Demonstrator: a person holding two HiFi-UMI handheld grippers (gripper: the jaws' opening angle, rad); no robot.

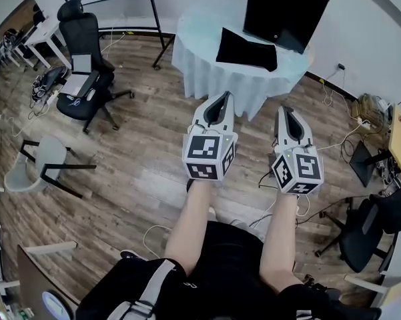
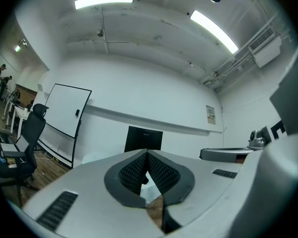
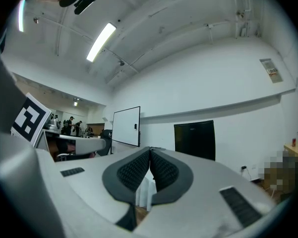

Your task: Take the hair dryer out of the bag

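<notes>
A flat black bag (image 1: 247,49) lies on a round table with a pale cloth (image 1: 207,52) ahead of me; no hair dryer shows in any view. My left gripper (image 1: 225,96) and right gripper (image 1: 285,111) are held side by side at arm's length, short of the table and pointing level at it. Both are shut with nothing between the jaws. In the left gripper view the left gripper (image 2: 147,152) has its dark pads pressed together. The right gripper view shows the right gripper (image 3: 149,149) the same way.
A tall black box (image 1: 285,12) stands at the back of the table. Black office chairs (image 1: 87,59) and a grey chair (image 1: 43,162) stand to the left. Cables (image 1: 280,179) trail over the wooden floor, and cluttered desks (image 1: 387,145) sit at the right. A whiteboard (image 2: 64,118) stands by the wall.
</notes>
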